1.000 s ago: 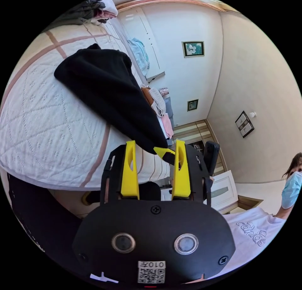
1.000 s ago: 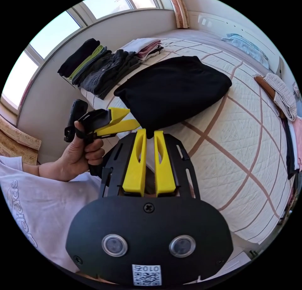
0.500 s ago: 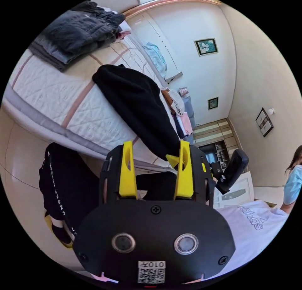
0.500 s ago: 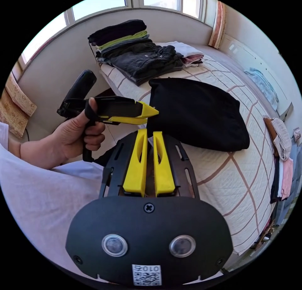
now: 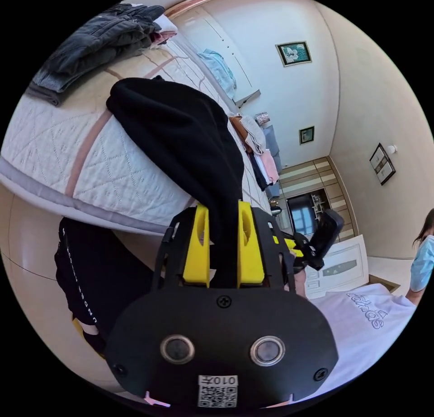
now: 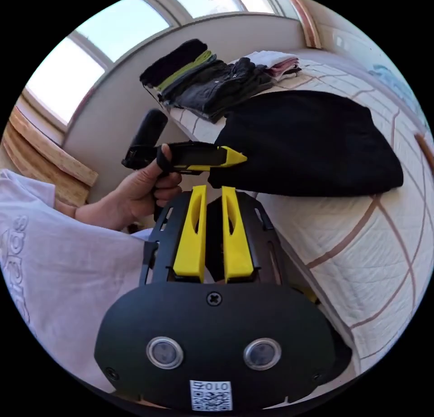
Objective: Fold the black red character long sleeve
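1. Now, in the left gripper view, the left gripper [image 5: 223,241] has its yellow jaws pinching black fabric at the near edge of the black long sleeve [image 5: 176,132], which lies folded on the quilted bed [image 5: 58,146]. Dark folded clothes [image 5: 95,33] sit farther along the bed.
2. In the right gripper view, the right gripper [image 6: 212,227] has its jaws drawn close, dark cloth between them; whether they press it I cannot tell. The left gripper [image 6: 226,157], held by a hand [image 6: 140,191], touches the garment's [image 6: 312,141] near corner.
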A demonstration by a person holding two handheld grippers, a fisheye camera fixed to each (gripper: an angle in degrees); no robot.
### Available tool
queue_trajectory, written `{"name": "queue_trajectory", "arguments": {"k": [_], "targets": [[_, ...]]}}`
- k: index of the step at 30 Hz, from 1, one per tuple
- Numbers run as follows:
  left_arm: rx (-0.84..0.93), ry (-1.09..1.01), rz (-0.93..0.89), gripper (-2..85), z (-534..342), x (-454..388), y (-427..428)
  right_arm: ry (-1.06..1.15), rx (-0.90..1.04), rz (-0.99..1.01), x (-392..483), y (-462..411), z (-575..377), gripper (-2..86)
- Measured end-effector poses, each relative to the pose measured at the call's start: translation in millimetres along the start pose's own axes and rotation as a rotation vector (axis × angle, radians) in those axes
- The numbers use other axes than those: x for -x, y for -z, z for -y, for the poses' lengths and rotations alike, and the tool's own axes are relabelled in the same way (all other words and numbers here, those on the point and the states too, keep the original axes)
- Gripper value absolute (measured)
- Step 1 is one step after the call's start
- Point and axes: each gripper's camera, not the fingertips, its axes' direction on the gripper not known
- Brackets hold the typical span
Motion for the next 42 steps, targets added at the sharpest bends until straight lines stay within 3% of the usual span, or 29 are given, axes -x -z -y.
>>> {"name": "queue_trajectory", "arguments": {"k": [8, 18, 32, 36, 42], "targets": [[-0.059, 0.010, -0.235, 8.6, 40.0, 3.1, 58.3, -0.411, -0.398, 0.446, -186.1, 94.0, -58.6, 16.7], [-0.056, 0.031, -0.250, 8.2, 48.7, 21.0, 96.1, -0.667, -0.536, 0.659, -333.3, 109.7, -43.1, 15.7], [0.006, 0.056, -0.237, 7.8, 59.0, 59.6, 154.1, -0.540, -0.235, 0.392, -352.0, 131.0, -0.3, 8.4], [0.045, 0.118, -0.254, 7.6, 49.6, 80.6, 157.8, -0.472, -0.263, 0.484, -334.6, 136.9, -21.9, 7.9], [0.255, -0.272, -0.130, 8.3, 128.6, 3.0, 221.7, -0.284, -0.277, 0.427, -244.1, 176.5, 25.3, 7.8]]}}
